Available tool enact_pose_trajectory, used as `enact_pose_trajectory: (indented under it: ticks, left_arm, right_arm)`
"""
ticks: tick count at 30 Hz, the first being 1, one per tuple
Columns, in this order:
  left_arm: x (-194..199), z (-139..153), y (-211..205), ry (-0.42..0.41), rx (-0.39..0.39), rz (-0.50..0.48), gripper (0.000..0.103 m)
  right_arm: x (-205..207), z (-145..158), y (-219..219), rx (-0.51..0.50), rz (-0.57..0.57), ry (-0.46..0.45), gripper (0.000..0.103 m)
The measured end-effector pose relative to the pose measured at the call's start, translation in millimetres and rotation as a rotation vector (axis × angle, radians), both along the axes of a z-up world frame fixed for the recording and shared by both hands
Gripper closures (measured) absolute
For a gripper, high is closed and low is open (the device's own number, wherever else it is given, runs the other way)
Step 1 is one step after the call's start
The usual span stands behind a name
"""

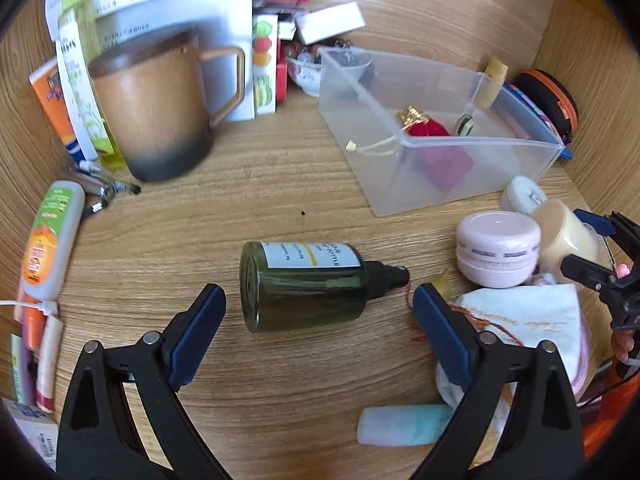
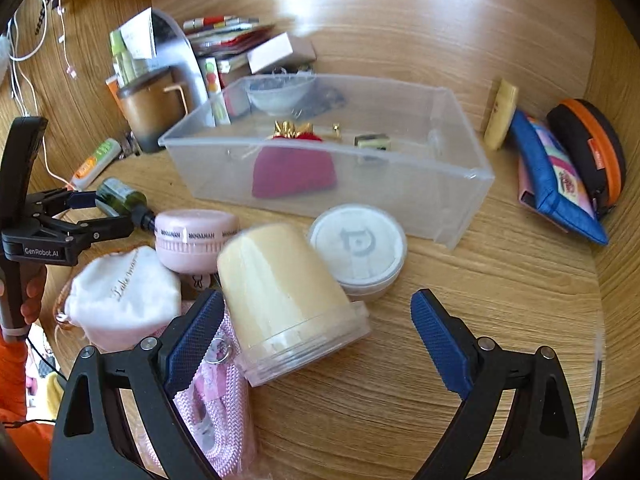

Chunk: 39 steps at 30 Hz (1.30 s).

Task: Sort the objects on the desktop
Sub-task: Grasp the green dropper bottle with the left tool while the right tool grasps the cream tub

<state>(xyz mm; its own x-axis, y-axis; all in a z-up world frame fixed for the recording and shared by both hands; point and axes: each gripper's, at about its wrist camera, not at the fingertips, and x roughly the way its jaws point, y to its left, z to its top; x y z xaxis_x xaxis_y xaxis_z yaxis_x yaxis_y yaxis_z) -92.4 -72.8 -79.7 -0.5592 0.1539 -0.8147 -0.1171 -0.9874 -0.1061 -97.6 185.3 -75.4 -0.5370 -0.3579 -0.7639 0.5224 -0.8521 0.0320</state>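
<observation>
Approach step of the sorting, judging by both sets of jaws spread wide with nothing gripped. Nearest, in the left wrist view: left gripper (image 1: 320,312) gaping, pads clear of the green bottle (image 1: 304,282) lying on its side just ahead of them, base toward the camera, black cap pointing toward the clear bin (image 1: 472,160). Nearest, in the right wrist view: right gripper (image 2: 318,324) equally wide, empty, with the cream jar (image 2: 286,300) tipped on its side between the pads but not pressed by either, resting partly on a pink pouch (image 2: 216,412). Just beside the jar, on the side away from the bin: white drawstring bag (image 2: 120,296) and pink jar (image 2: 196,240); between cream jar and bin, a white lidded tub (image 2: 358,246), close to the bin's near wall. Farther on, the bin itself, standing on the wooden surface (image 2: 460,320), already holding a red pouch (image 2: 294,174) and a few small items. Beyond the bin, a brown mug (image 1: 156,112), boxes and papers stacked at the back; to the bin's far side, a blue pouch (image 2: 556,184) and an orange-rimmed case (image 2: 592,152). Next move, as a judgement: lower each gripper a little more, centre the pads across bottle body and jar body, close firmly. Round, smooth sides likely to roll or slip if pinched off-centre. Then lift clear and carry over the bin's wall for release inside.
</observation>
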Motion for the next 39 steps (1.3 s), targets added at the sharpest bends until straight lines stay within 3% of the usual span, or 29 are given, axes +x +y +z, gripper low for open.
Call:
enact_pose_trajectory:
  ticks: [5,12,15,19,24,39]
  left_arm:
    - [-8.2,-8.1,-2.6,-0.028,0.026,0.009,0.007]
    - [-7.1,-5.3,-5.7,0.036,-0.003,0.033,0.007]
    - [-7.8,-5.5,-6.3,0.042,-0.002,0.035,0.007]
    - [-8.7,-4.8,-5.9,0.052,0.000,0.038,0.009]
    - [-11.7,-4.1,-1.9,0.064,0.011,0.020,0.022]
    - [-16.2,-4.9,-4.9,0.087,0.027,0.040,0.024]
  right_arm:
    - [-2.3,-6.9,-4.2,0.010,0.009,-0.013,0.009]
    - [-6.0,-11.3,-6.7,-0.004,0.016,-0.037,0.012]
    - [-7.7,-15.3,-7.9,-0.028,0.029,-0.067,0.024]
    - [-6.2,-16.3,-6.5,-0.056,0.047,-0.081,0.031]
    - [-1.8,-17.1,-3.1,-0.064,0.048,-0.075,0.033]
    - [6.5,-14.1,18.4,-0.128,0.010,-0.083,0.036]
